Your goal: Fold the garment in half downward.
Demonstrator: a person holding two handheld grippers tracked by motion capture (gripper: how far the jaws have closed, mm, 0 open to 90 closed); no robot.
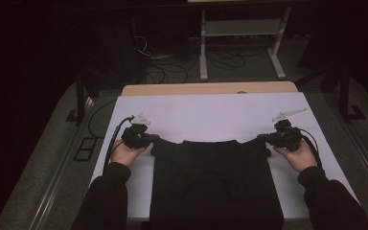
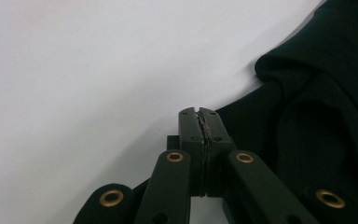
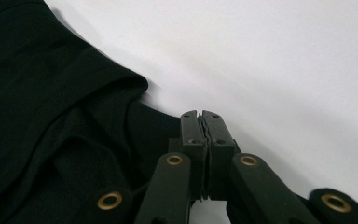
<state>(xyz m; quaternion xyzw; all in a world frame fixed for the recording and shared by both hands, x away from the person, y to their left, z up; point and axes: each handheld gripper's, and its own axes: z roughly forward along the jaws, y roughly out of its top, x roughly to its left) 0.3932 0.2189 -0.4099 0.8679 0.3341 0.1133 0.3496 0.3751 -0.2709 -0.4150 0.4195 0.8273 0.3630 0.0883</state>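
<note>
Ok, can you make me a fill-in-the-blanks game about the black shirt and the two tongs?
1. The shirt on the white sheet is coloured ____.
2. The left tongs are at the shirt's ____ far corner.
3. In the right gripper view, the right tongs have their jaws ____.

Missing words: black; left; shut

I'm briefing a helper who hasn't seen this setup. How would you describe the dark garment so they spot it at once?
Find the white sheet covering the table. On its near half, spread flat between the left claw and the right claw, lies the black garment, its near edge reaching the table's front. It is the one large dark cloth on the white surface.
</note>
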